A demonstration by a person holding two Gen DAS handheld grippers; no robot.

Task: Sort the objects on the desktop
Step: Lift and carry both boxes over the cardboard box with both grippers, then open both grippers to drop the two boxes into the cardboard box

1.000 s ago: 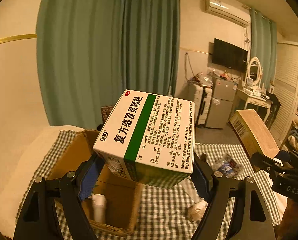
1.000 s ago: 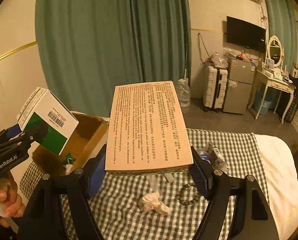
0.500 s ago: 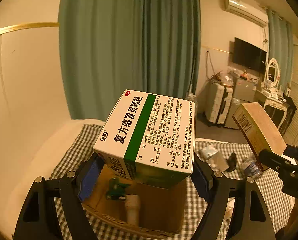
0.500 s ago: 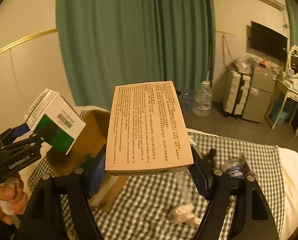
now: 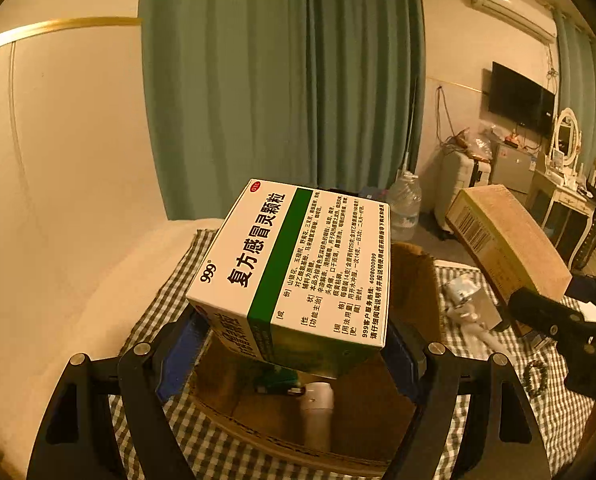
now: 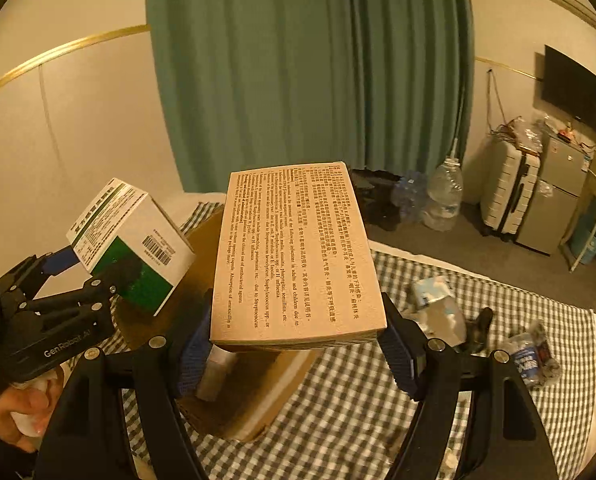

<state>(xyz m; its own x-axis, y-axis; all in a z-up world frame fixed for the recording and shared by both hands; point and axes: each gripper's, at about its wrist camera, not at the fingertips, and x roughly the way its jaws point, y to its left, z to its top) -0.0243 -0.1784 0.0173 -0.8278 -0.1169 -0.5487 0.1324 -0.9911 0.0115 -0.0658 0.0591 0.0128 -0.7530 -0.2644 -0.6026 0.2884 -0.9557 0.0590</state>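
My left gripper (image 5: 294, 348) is shut on a white medicine box with a green stripe (image 5: 294, 268), held above an open cardboard box (image 5: 411, 280) on the checked cloth. Inside the cardboard box lie a white bottle (image 5: 317, 404) and a small green item (image 5: 278, 380). My right gripper (image 6: 298, 340) is shut on a flat tan box with printed text (image 6: 294, 256), held just right of the cardboard box (image 6: 258, 392). In the right wrist view the white and green box (image 6: 134, 240) and the left gripper (image 6: 98, 276) show at the left; in the left wrist view the tan box (image 5: 505, 244) shows at the right.
On the checked cloth (image 6: 377, 400) right of the cardboard box lie crumpled wrappers (image 6: 437, 304), a crushed plastic bottle (image 6: 529, 356), a dark small object (image 6: 481, 320) and a bead bracelet (image 5: 535, 376). Green curtains (image 6: 298, 80) hang behind. A hand (image 6: 22, 412) holds the left gripper.
Both grippers moved left with their boxes. The cardboard box now lies under the left gripper and close to the right one; the loose clutter has slid to the right in both views.
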